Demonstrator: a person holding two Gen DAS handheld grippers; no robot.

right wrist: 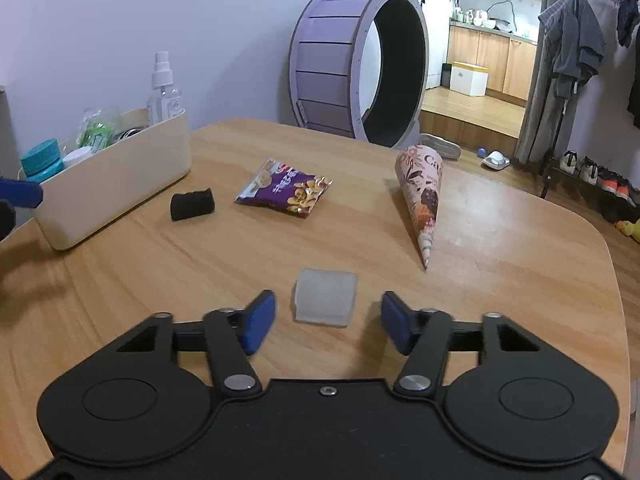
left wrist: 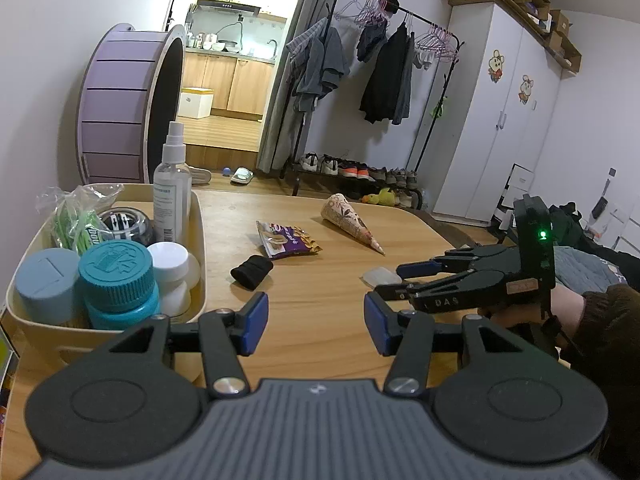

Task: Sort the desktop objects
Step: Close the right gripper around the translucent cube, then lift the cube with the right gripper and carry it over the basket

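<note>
The right gripper [right wrist: 328, 322], jaws spread wide, sat just short of the frosted block [right wrist: 325, 297] on the table [right wrist: 520, 280], which looked light, perhaps slippery, best pinched across its flat sides.

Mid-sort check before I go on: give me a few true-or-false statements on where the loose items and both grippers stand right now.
1. The right gripper is open, with the translucent white block between its fingertips. True.
2. The purple snack packet already lies inside the cream bin. False: it lies on the wooden table, outside the bin.
3. The patterned paper cone lies on its side on the table. True.
4. The left gripper is shut on the black roll. False: it is open and holds nothing; the roll lies loose on the table beyond it.
5. The spray bottle stands upright in the bin. True.
</note>
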